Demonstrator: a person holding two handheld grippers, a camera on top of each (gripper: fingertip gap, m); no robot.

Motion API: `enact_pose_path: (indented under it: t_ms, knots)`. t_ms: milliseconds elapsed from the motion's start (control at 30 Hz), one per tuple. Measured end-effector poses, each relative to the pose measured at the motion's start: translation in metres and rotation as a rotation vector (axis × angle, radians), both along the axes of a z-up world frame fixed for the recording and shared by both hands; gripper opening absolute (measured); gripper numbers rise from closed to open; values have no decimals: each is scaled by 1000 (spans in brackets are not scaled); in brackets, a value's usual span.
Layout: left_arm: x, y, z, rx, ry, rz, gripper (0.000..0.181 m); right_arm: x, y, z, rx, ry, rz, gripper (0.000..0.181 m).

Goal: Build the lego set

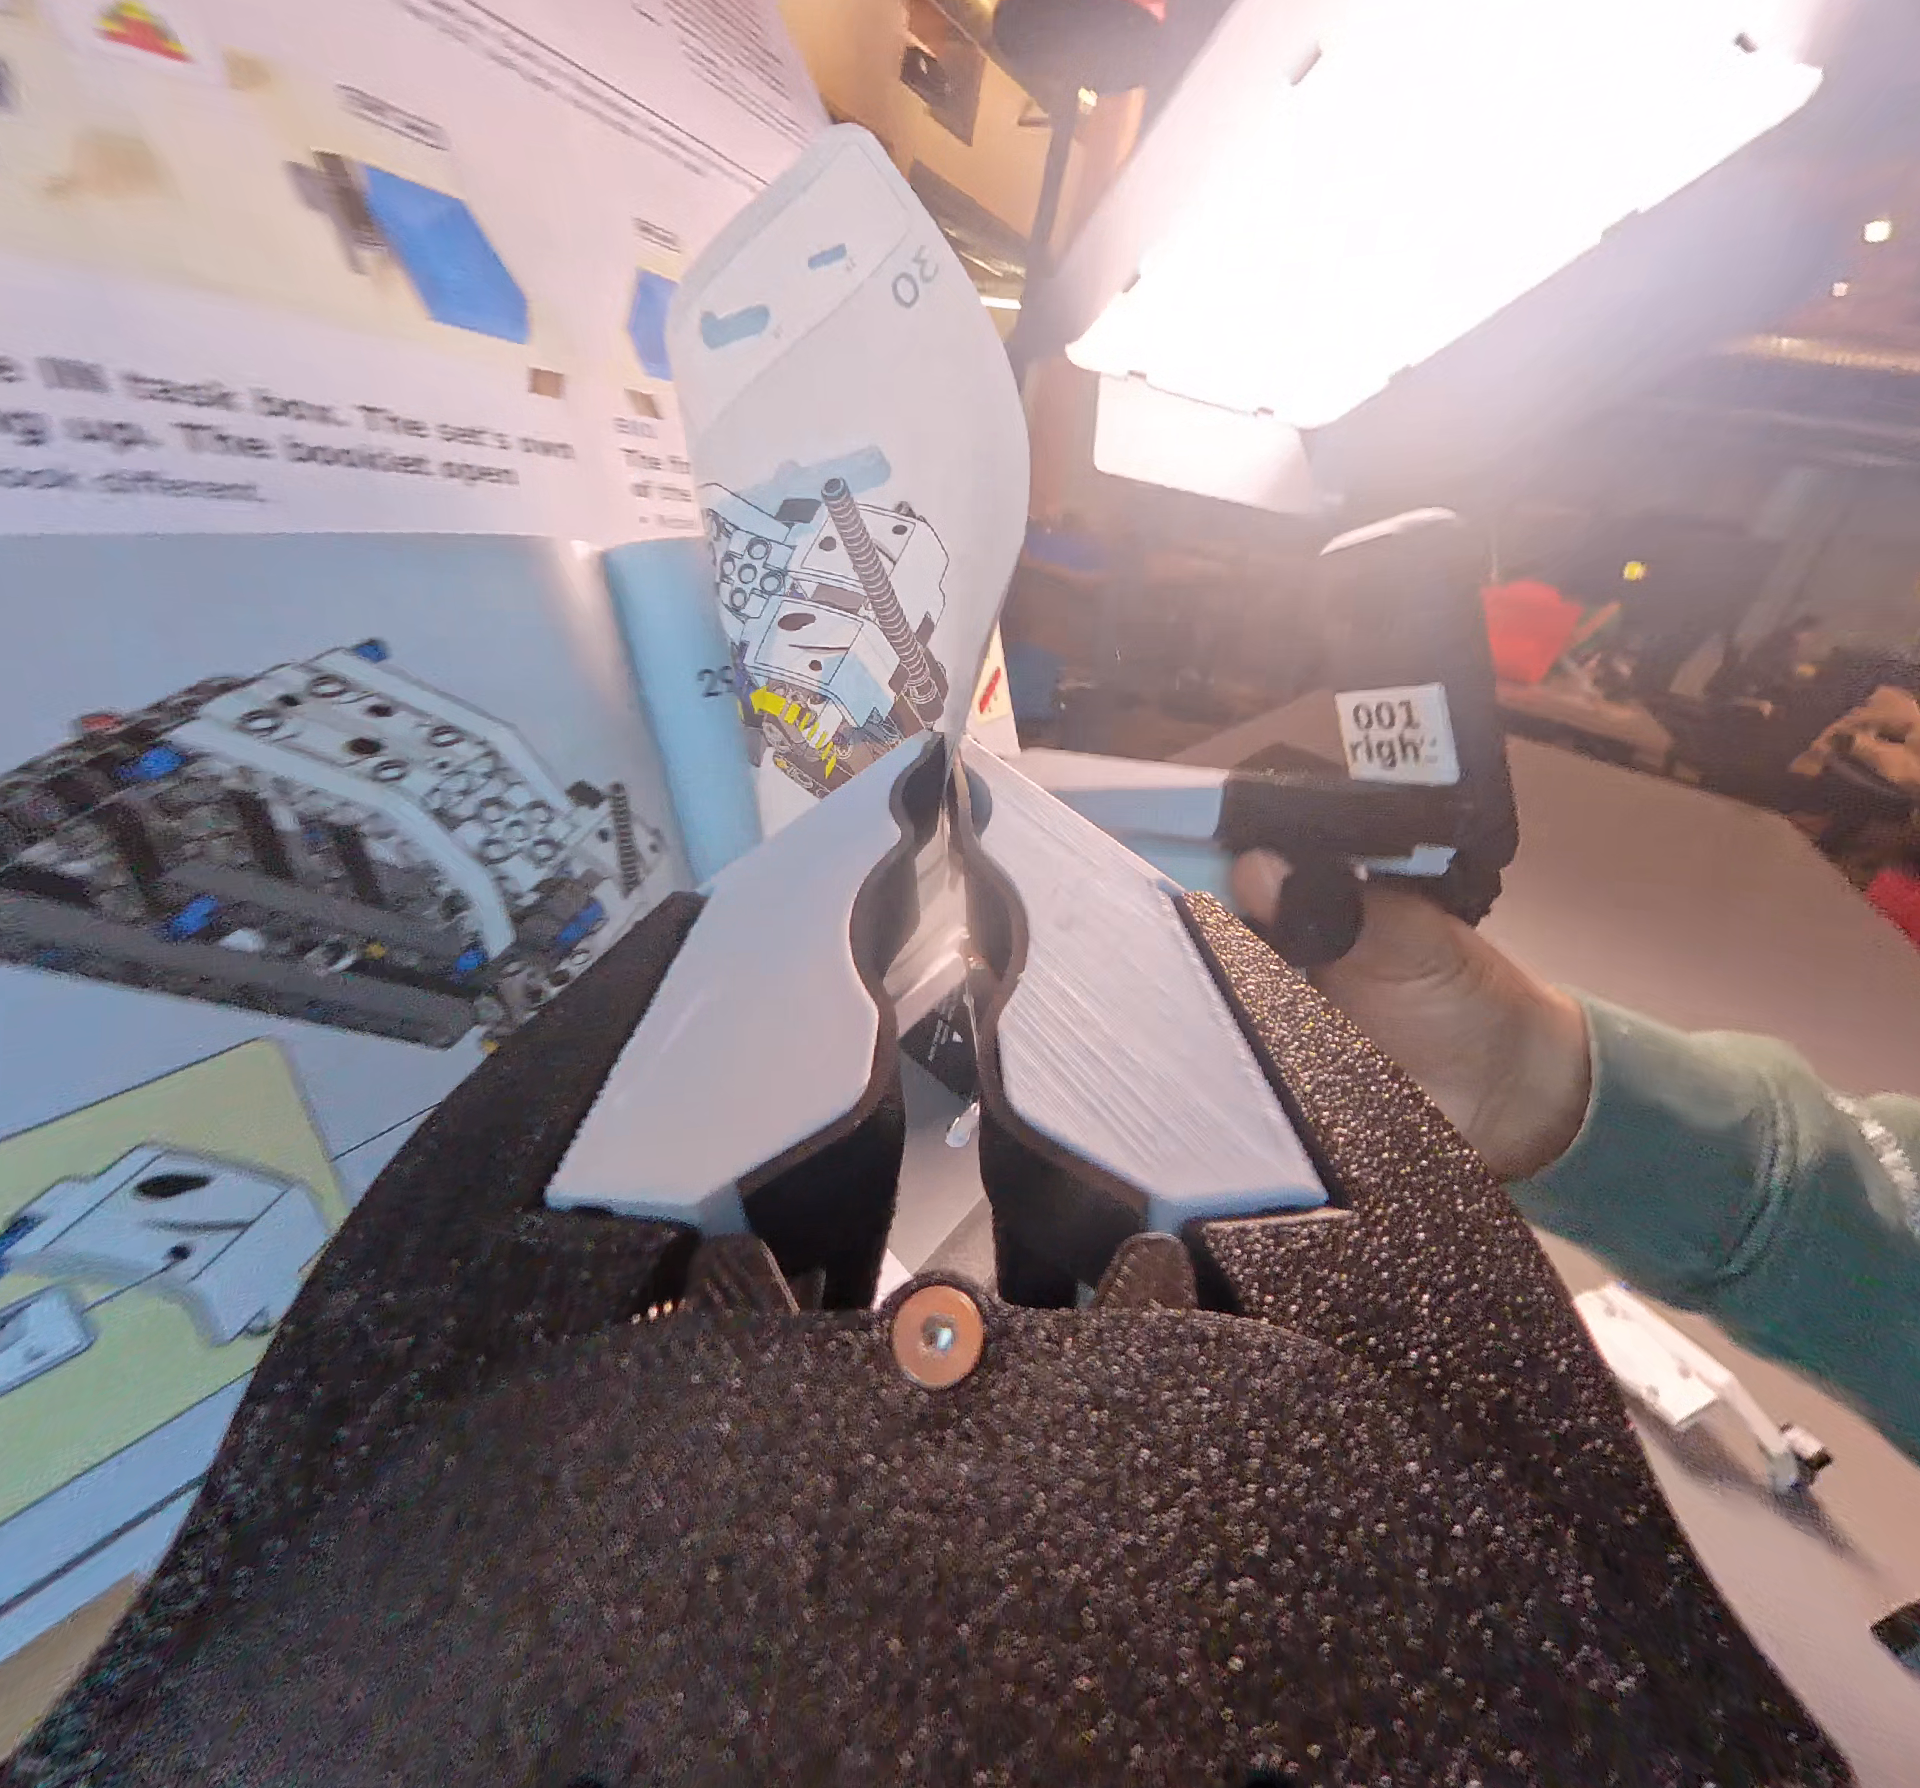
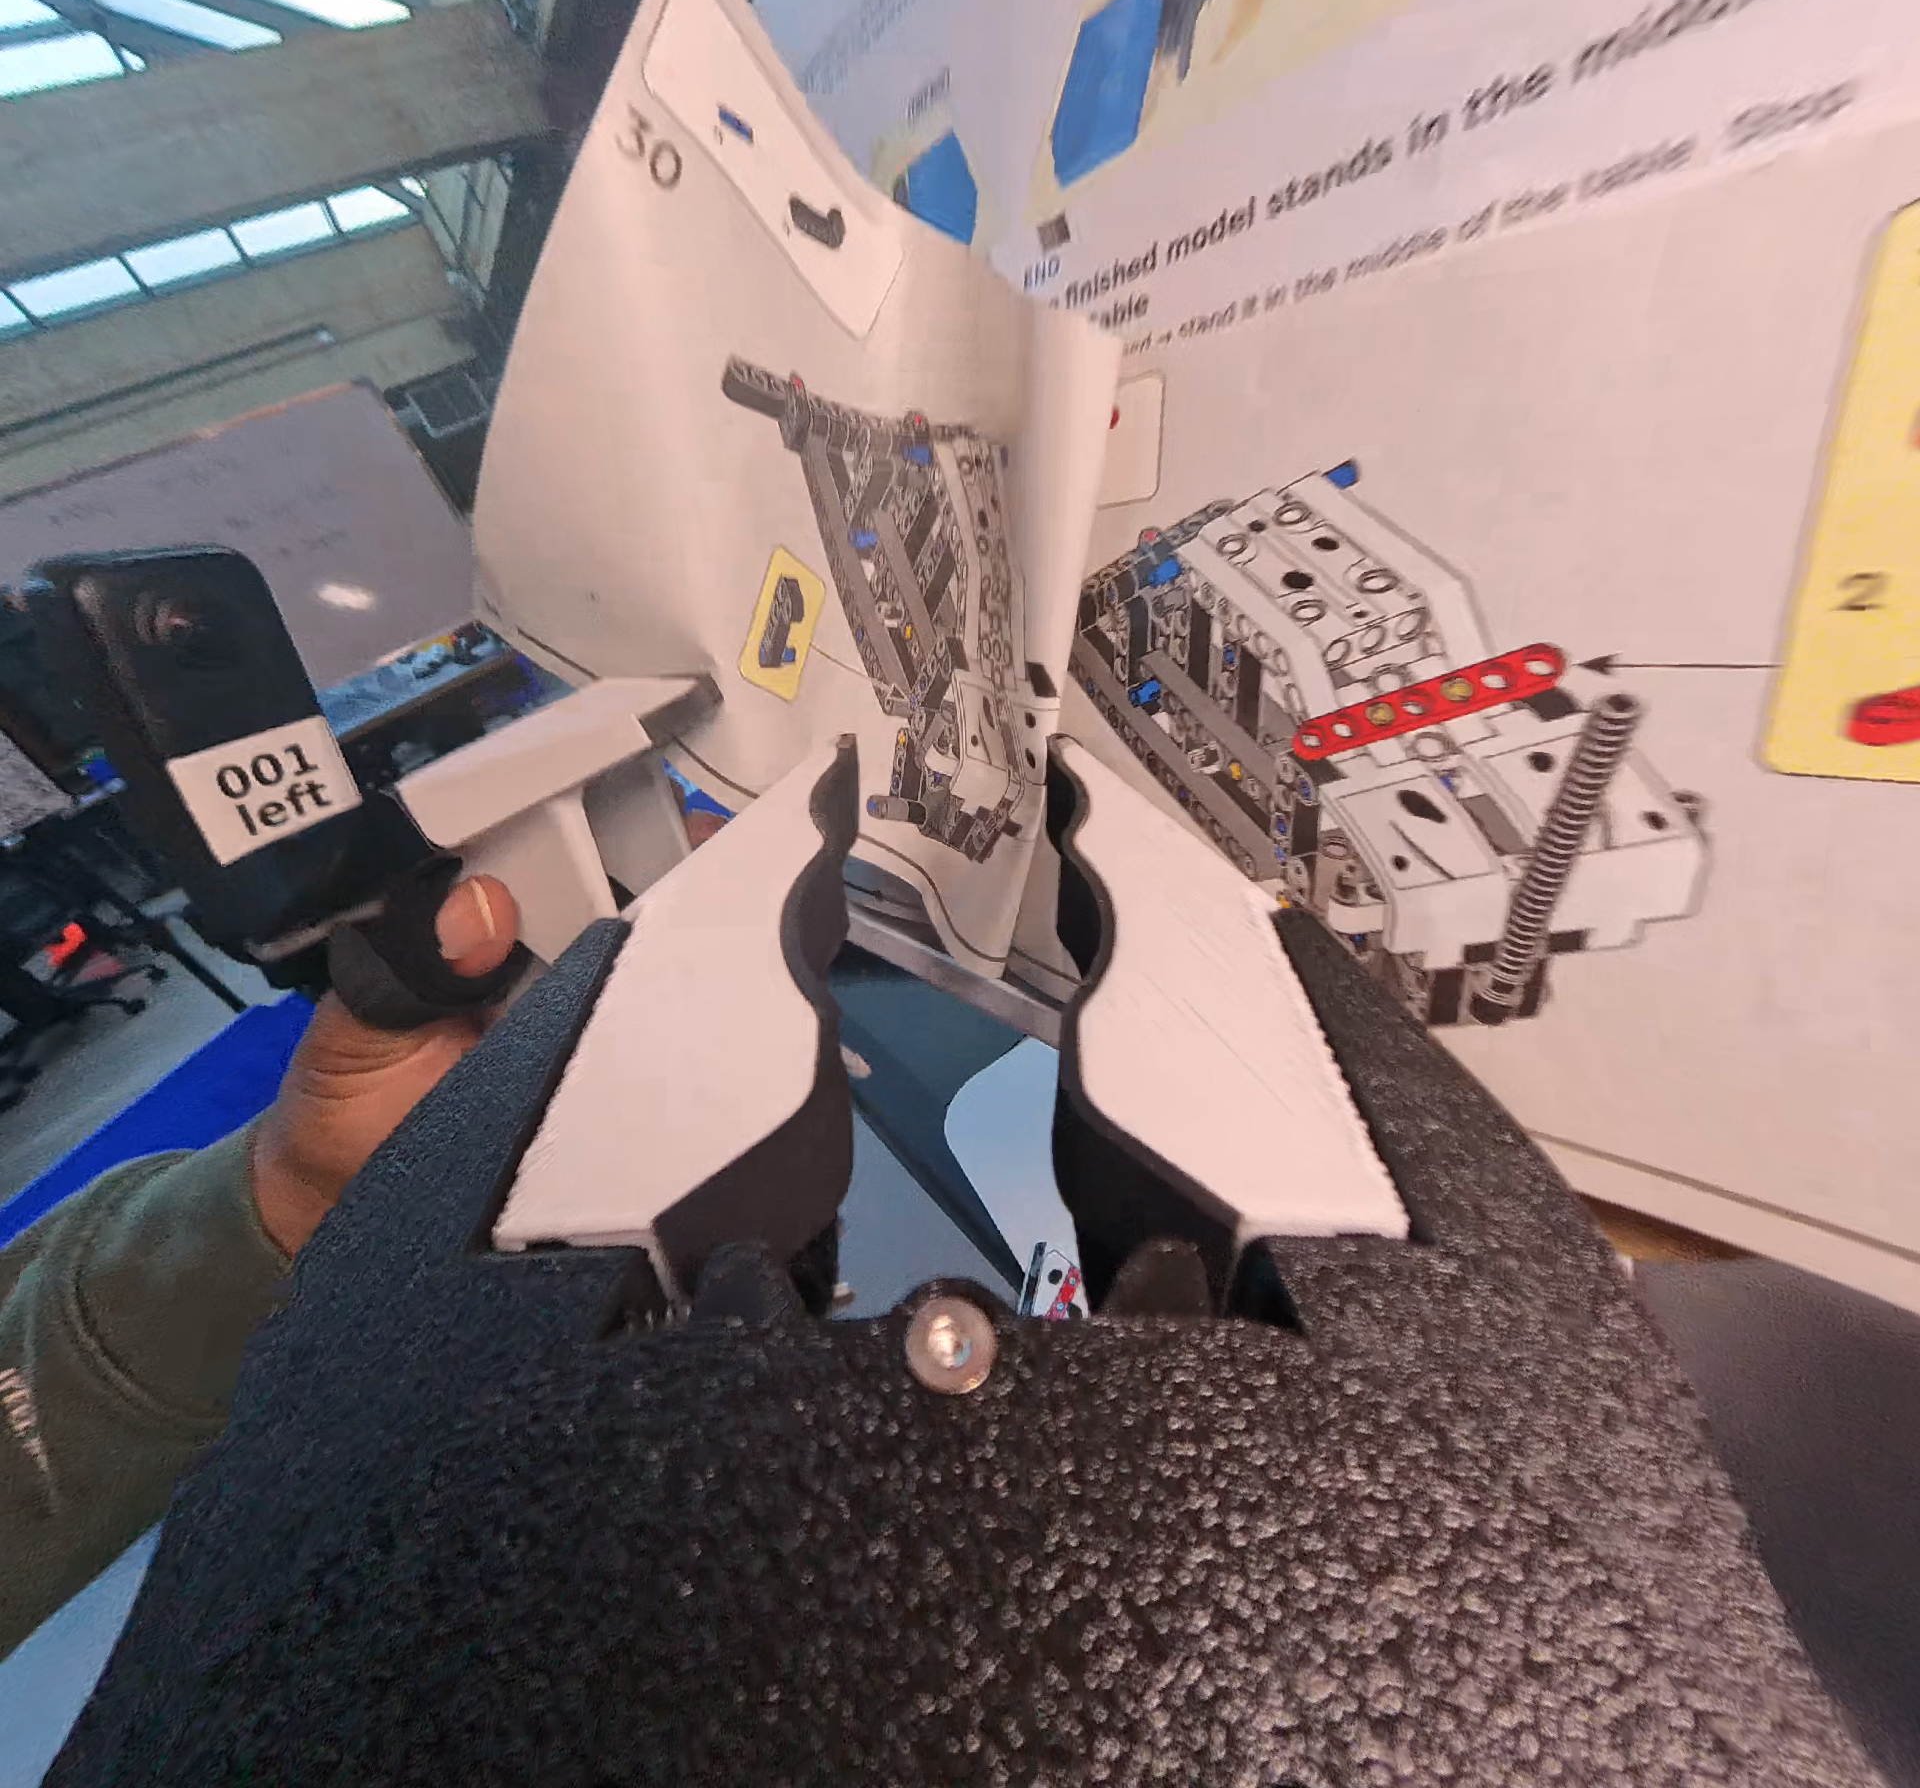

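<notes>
The Lego instruction booklet lies open in front of me, showing drawings of a white and grey model. My left gripper is shut on the edge of one booklet page, which stands up and curls. In the right wrist view that lifted page rises left of the booklet's open page. My right gripper is open and empty, and the page's lower edge shows between its jaws. The left gripper's black body is at the left, its finger reaching to the page. A white Lego part lies on the table at lower right.
A large printed sheet with pictures and text stands behind the booklet, also in the right wrist view. The right gripper's black body and the hand holding it are close on the right. The grey table extends right. A bright light panel hangs above.
</notes>
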State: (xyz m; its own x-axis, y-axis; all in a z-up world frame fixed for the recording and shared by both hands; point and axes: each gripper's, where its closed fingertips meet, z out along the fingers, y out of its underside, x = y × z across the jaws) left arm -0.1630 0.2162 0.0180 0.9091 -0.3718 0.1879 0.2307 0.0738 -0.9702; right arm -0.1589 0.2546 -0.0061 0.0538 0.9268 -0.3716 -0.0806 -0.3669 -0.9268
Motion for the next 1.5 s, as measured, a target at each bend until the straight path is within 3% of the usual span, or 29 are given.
enact_pose_path:
  t_ms: [167,267,300,400,433,533,600,667,767,967,1233,1400,1500]
  knots:
    - [46,14,-24,-34,278,-2,0,68,-4,45,-26,159,44,65]
    - [78,23,-41,-61,366,-68,1,76,-14,41,-4,59,80,73]
    - [89,24,-46,-74,384,-107,6,73,-9,29,20,-29,40,67]
    - [95,21,-61,-134,413,-133,35,77,25,5,74,-177,-141,9]
    - [87,17,-59,-121,409,-97,41,82,37,1,62,-192,-182,0]
    - [33,2,-44,-60,410,128,43,90,67,-10,53,-211,-258,0]
    - [-24,-1,-46,-127,419,347,44,89,82,-21,75,-256,-314,1]
    - [-63,-3,-54,-211,375,435,50,84,90,-28,119,-292,-351,6]
    - [-93,-8,-61,-237,448,521,31,73,91,-33,196,-334,-380,3]
    - [-127,-24,-63,-225,472,636,0,58,85,-25,313,-373,-393,3]
    - [-153,-45,-69,-253,484,717,1,46,74,-24,372,-392,-388,8]
    - [-152,-49,-74,-255,477,678,9,68,86,-26,348,-319,-442,30]
    - [-148,-49,-73,-249,469,657,22,95,105,-21,331,-312,-587,43]
